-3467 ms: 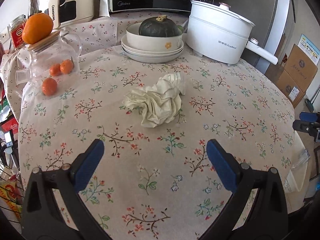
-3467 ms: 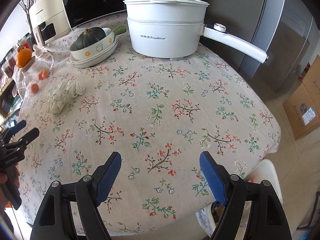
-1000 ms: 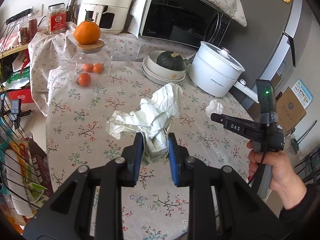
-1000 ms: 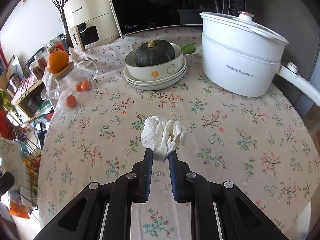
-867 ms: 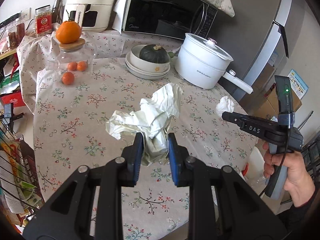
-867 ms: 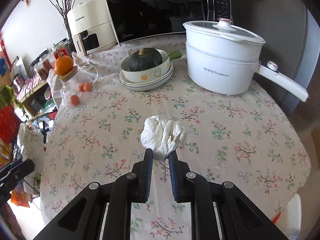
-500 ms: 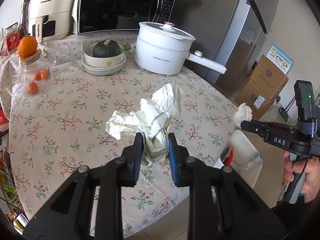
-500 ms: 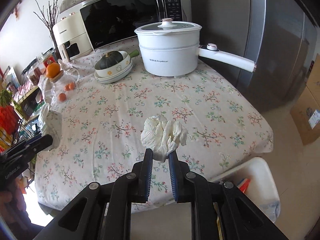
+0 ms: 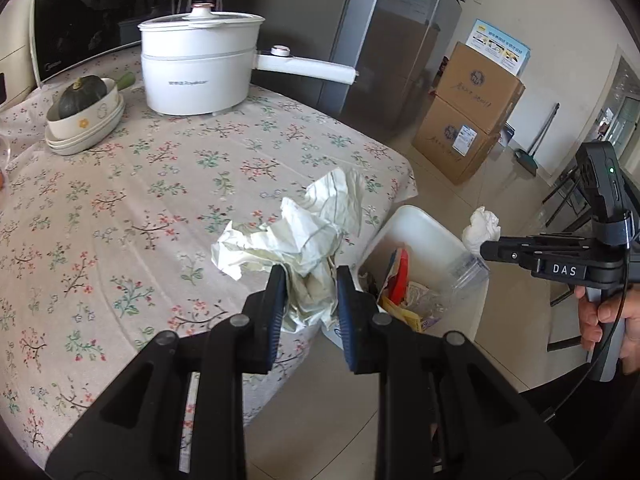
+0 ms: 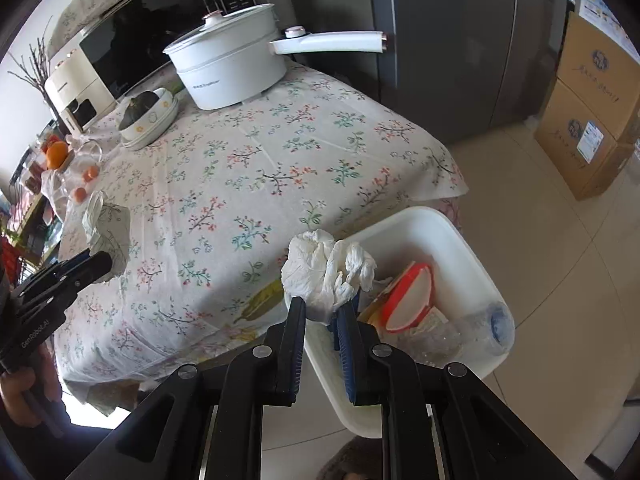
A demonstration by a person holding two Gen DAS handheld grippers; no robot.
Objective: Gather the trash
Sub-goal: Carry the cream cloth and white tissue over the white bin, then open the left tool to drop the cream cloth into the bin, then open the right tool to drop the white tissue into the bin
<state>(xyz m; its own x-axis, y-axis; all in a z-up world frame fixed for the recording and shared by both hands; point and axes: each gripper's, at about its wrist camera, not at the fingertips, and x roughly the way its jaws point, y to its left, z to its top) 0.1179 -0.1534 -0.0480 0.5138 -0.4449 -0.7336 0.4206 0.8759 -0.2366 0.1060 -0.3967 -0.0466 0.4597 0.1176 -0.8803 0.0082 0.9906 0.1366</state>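
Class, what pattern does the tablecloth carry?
The tablecloth has small floral sprigs on a pale ground, clearest in the right wrist view.

Round table under a floral tablecloth [image 9: 168, 184]. White electric pot [image 9: 198, 70] with lid and long handle pointing right, at the far side of the table. Just left of it, stacked white bowls and plates [image 9: 86, 126] with a dark green squash [image 9: 82, 94] on top. Black microwave [image 10: 160, 44] behind the pot, cream air fryer [image 10: 78, 94] to its left. Glass jar [image 10: 78, 178] at the table's left edge, orange [image 10: 57, 155] on its lid, small oranges inside. Grey fridge [image 10: 460, 40] beyond the table. Two stacked cardboard boxes [image 9: 470, 114] on the tiled floor, near the fridge
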